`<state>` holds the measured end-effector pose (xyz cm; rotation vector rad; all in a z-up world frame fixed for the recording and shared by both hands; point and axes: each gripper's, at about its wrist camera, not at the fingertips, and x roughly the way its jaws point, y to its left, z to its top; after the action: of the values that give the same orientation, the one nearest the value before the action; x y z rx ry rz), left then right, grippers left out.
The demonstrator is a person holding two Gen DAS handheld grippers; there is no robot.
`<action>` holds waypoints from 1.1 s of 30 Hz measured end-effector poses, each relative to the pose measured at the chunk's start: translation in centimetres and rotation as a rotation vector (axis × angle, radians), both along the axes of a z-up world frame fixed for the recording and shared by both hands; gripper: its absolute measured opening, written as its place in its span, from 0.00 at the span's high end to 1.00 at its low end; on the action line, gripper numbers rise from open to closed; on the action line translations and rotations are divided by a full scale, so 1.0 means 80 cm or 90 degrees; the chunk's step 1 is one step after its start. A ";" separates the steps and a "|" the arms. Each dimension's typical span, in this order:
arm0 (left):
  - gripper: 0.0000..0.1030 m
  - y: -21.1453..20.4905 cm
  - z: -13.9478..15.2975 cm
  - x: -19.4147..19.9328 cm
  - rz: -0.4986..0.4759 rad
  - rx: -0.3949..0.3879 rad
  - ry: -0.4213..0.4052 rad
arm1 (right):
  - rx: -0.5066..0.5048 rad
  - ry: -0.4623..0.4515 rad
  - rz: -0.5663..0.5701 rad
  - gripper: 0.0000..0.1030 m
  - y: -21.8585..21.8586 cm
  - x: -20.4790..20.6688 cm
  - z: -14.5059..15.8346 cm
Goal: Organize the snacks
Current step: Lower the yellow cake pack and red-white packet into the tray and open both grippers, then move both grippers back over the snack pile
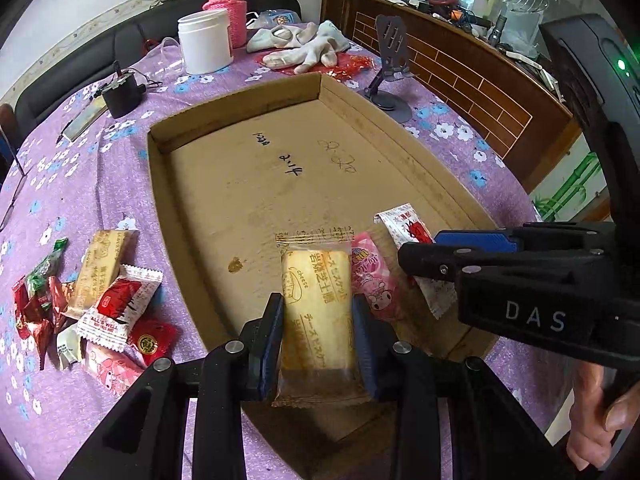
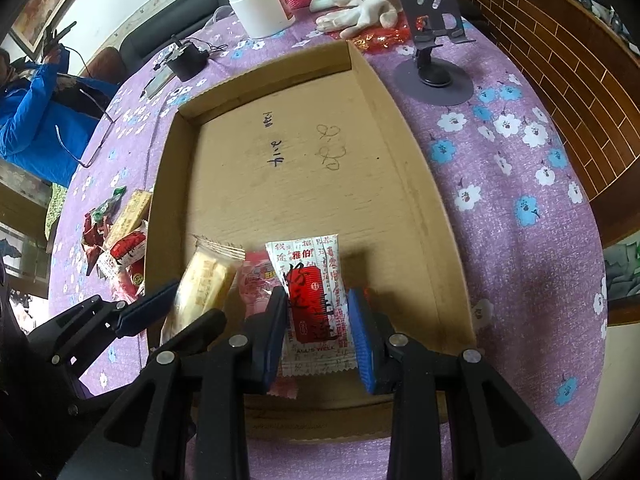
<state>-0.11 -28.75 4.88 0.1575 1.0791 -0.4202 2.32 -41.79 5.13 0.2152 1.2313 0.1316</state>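
Note:
My left gripper [image 1: 318, 316] is shut on a cheese biscuit packet [image 1: 316, 300] and holds it over the near end of the shallow cardboard tray [image 1: 154, 168]. The packet also shows in the right wrist view [image 2: 204, 284]. My right gripper [image 2: 318, 320] straddles a white and red snack packet [image 2: 316, 296] lying in the tray [image 2: 424, 208]; its jaws stand slightly apart from the packet. A pink snack packet [image 1: 372, 276] lies between the two packets. Several loose snacks [image 1: 104, 300] lie on the purple cloth left of the tray.
A white jar [image 1: 205, 42], a pink knitted bottle [image 1: 226, 8], white gloves [image 1: 304, 44], a phone stand [image 1: 390, 68] and a small black device [image 1: 122, 92] stand beyond the tray. A person in blue [image 2: 36, 120] sits at the far left.

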 end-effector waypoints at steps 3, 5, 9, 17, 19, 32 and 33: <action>0.66 -0.002 -0.003 0.000 -0.002 -0.001 0.004 | 0.000 0.002 -0.003 0.71 -0.002 0.000 -0.002; 0.66 -0.002 -0.005 0.001 -0.003 -0.004 0.007 | 0.000 0.004 -0.006 0.71 -0.004 -0.001 -0.003; 0.66 -0.006 -0.005 0.001 -0.014 -0.006 0.008 | -0.003 0.002 -0.010 0.69 -0.005 -0.002 -0.002; 0.57 -0.004 -0.008 0.005 -0.015 -0.018 0.020 | -0.013 -0.009 -0.014 0.68 -0.004 -0.005 0.005; 0.55 -0.003 -0.006 0.005 -0.014 -0.022 0.018 | -0.019 -0.012 -0.013 0.68 -0.001 -0.006 0.007; 0.52 0.036 0.031 0.002 0.010 -0.057 -0.022 | -0.031 -0.056 -0.035 0.67 0.011 -0.009 0.035; 0.52 0.042 0.035 0.001 0.016 -0.062 -0.026 | -0.031 -0.056 -0.034 0.67 0.014 -0.009 0.036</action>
<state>0.00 -25.36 7.66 0.0658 1.0181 -0.4437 1.60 -40.69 7.99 0.1985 1.1382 0.0639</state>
